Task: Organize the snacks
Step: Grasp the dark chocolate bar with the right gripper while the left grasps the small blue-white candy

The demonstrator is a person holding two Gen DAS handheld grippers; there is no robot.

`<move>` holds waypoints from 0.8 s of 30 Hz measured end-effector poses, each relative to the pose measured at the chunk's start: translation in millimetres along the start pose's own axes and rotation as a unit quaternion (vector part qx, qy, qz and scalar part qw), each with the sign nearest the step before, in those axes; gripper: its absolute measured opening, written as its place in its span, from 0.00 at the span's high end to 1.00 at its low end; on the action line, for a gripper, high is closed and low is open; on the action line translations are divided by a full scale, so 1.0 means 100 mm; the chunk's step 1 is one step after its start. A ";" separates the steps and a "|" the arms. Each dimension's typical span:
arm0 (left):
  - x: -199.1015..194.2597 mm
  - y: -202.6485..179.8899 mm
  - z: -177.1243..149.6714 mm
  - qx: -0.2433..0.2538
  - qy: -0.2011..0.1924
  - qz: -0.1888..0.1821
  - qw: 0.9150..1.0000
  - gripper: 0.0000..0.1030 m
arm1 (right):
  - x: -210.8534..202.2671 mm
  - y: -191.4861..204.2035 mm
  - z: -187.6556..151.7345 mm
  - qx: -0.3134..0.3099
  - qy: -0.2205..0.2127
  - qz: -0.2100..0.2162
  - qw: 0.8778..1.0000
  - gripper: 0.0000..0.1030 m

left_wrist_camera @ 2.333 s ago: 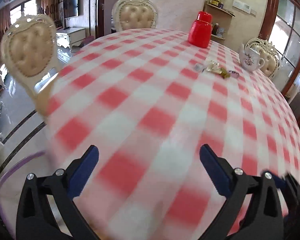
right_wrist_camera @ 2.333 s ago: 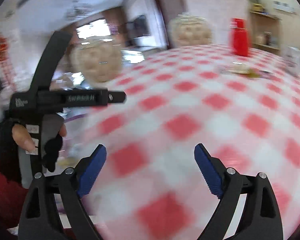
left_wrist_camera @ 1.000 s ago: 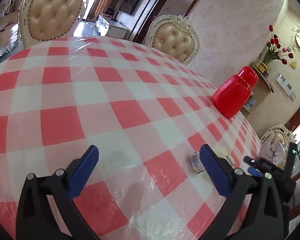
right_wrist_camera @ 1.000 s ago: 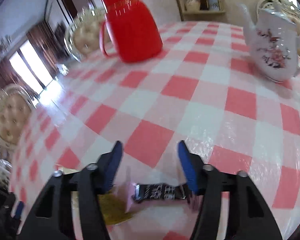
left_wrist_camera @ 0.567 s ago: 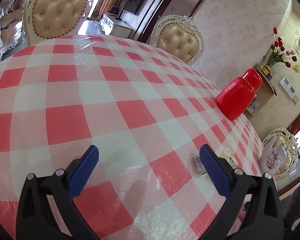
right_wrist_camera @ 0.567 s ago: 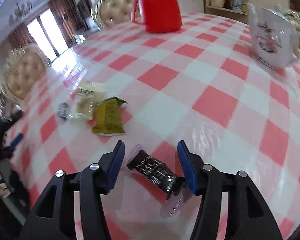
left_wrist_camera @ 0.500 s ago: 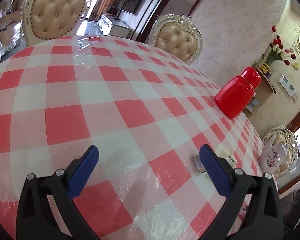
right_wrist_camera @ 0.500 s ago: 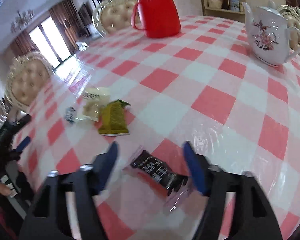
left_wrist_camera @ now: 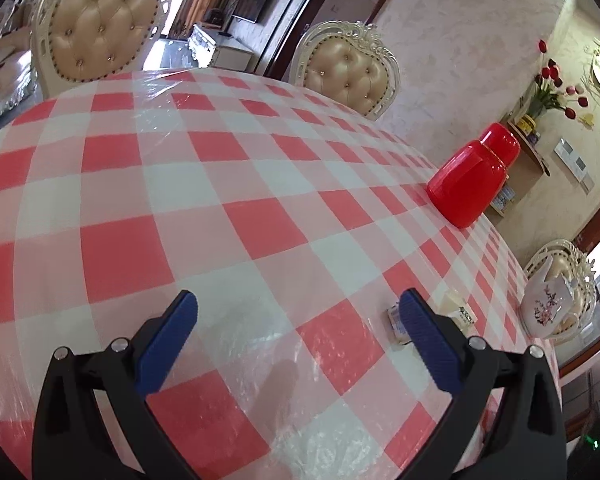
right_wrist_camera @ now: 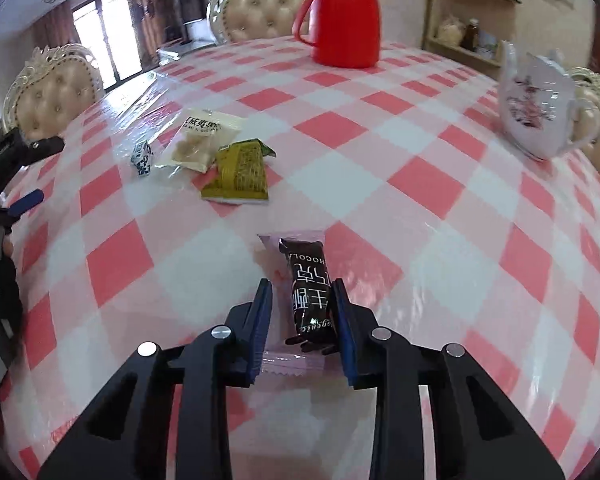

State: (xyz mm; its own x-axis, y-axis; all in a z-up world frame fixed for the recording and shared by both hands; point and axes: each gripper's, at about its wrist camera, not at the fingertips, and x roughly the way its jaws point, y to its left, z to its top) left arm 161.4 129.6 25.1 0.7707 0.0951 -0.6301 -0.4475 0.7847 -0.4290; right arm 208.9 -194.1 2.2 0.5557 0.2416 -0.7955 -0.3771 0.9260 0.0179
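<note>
In the right wrist view my right gripper (right_wrist_camera: 302, 292) is closed around a dark chocolate bar (right_wrist_camera: 310, 286) in a clear pink-edged wrapper, held just above the checked tablecloth (right_wrist_camera: 400, 152). Further off lie a yellow-green packet (right_wrist_camera: 241, 170), a white biscuit packet (right_wrist_camera: 202, 138) and a small blue-white candy (right_wrist_camera: 141, 159). In the left wrist view my left gripper (left_wrist_camera: 298, 314) is open and empty over the cloth. The small candy (left_wrist_camera: 396, 322) and the white packet (left_wrist_camera: 460, 310) lie just beyond its right finger.
A red thermos jug (right_wrist_camera: 342, 16) (left_wrist_camera: 474, 182) stands at the far side. A white flowered teapot (right_wrist_camera: 534, 102) (left_wrist_camera: 548, 306) stands at the right. Padded chairs (left_wrist_camera: 100, 36) ring the table. The left gripper's body (right_wrist_camera: 8, 164) shows at the left edge.
My right gripper's fingers have narrowed onto the chocolate bar, which now lies lengthwise between them. The left gripper has barely moved and stays open.
</note>
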 end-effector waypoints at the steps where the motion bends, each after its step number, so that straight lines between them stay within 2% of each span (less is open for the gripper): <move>1: 0.01 -0.01 0.01 0.003 0.000 0.000 1.000 0.02 | -0.04 0.02 -0.04 0.004 -0.004 -0.005 1.000 0.72; 6: 0.14 -0.14 0.07 0.039 0.010 -0.010 0.999 0.02 | -0.42 0.20 -0.38 0.076 -0.031 0.012 0.997 0.78; 8: 0.21 -0.20 0.07 0.036 0.018 -0.021 0.999 0.02 | -0.53 0.32 -0.44 0.086 -0.042 0.023 0.995 0.80; 11: 0.33 -0.40 0.05 0.061 0.032 -0.026 0.997 0.02 | -0.64 0.48 -0.45 0.091 -0.053 0.046 0.993 0.81; 14: 0.51 -0.64 0.00 0.099 0.048 -0.004 0.994 0.02 | -0.73 0.58 -0.47 0.094 -0.061 0.058 0.992 0.81; 17: 0.66 -0.81 -0.02 0.123 0.071 0.000 0.990 0.02 | -0.75 0.62 -0.49 0.094 -0.064 0.053 0.992 0.81; 20: 0.78 -0.96 -0.10 0.166 0.097 0.018 0.981 0.18 | -0.70 0.56 -0.50 0.102 -0.060 0.052 0.992 0.81; 22: 0.78 -1.03 -0.16 0.197 0.096 0.036 0.975 0.32 | -0.68 0.52 -0.51 0.105 -0.056 0.049 0.992 0.81; 24: 0.78 -1.03 -0.16 0.206 0.093 0.035 0.973 0.55 | -0.68 0.48 -0.51 0.110 -0.058 0.049 0.991 0.81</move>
State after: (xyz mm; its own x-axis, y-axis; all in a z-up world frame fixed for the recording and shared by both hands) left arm 260.4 46.0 10.0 0.6321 0.0741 -0.7713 -0.2462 0.9630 -0.1093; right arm 115.0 -180.7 26.1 0.6106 0.3528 -0.7090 -0.2690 0.9345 0.2333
